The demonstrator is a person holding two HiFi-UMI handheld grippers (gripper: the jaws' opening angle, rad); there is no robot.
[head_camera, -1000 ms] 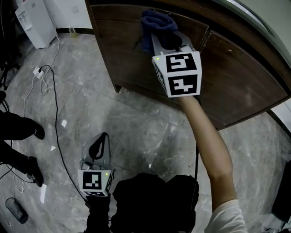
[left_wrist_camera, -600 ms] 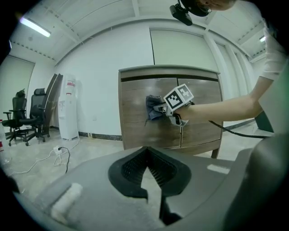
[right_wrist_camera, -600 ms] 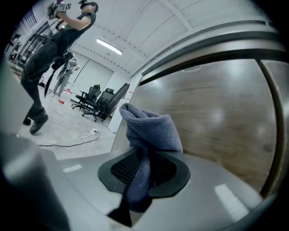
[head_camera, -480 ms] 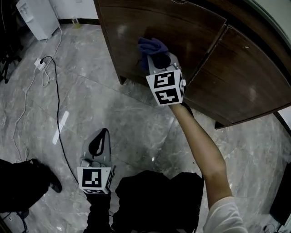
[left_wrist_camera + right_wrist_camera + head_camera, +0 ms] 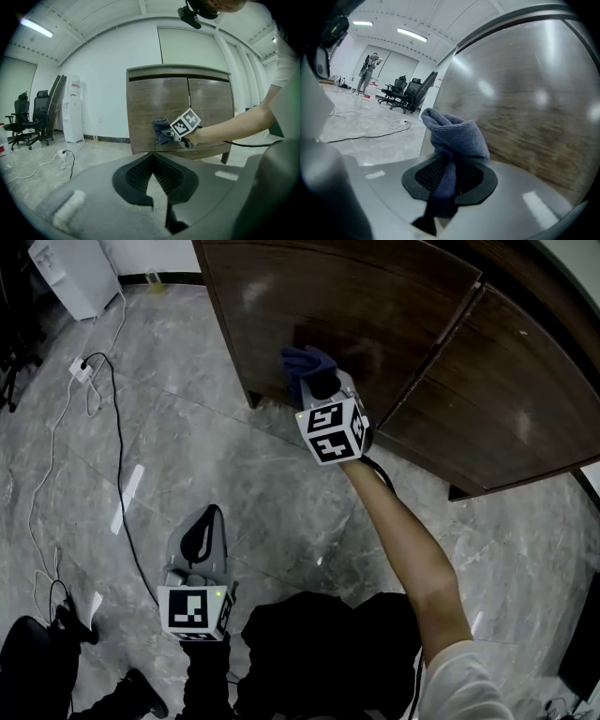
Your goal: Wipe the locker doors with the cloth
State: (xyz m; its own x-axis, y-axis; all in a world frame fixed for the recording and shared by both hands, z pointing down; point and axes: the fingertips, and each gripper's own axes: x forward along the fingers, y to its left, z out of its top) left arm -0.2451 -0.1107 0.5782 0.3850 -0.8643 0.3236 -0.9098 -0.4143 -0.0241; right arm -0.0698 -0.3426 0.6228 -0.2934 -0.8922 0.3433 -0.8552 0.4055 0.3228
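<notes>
Wiping is under way on the left door (image 5: pixel 356 306) of the dark brown wooden locker (image 5: pixel 140 89). The right gripper (image 5: pixel 315 382) has its fingers (image 5: pixel 425 177) pinching a bunched blue terry cloth (image 5: pixel 302 364). In the right gripper view the bulk of the cloth stands proud of the fingertips toward 12 o'clock, and a tail hangs back between them toward 6 o'clock. In the head view the wad sits low on the left door, at about 11 o'clock from the marker cube. It seems to rest against the wood, though contact cannot be confirmed. The left gripper (image 5: pixel 210 521) hangs at 7 o'clock over the grey marble floor (image 5: pixel 234 456), its fingers (image 5: pixel 136 174) pressed together on nothing. Next, I judge, comes a pressed sweep toward 2 o'clock onto the right door (image 5: pixel 506 390).
</notes>
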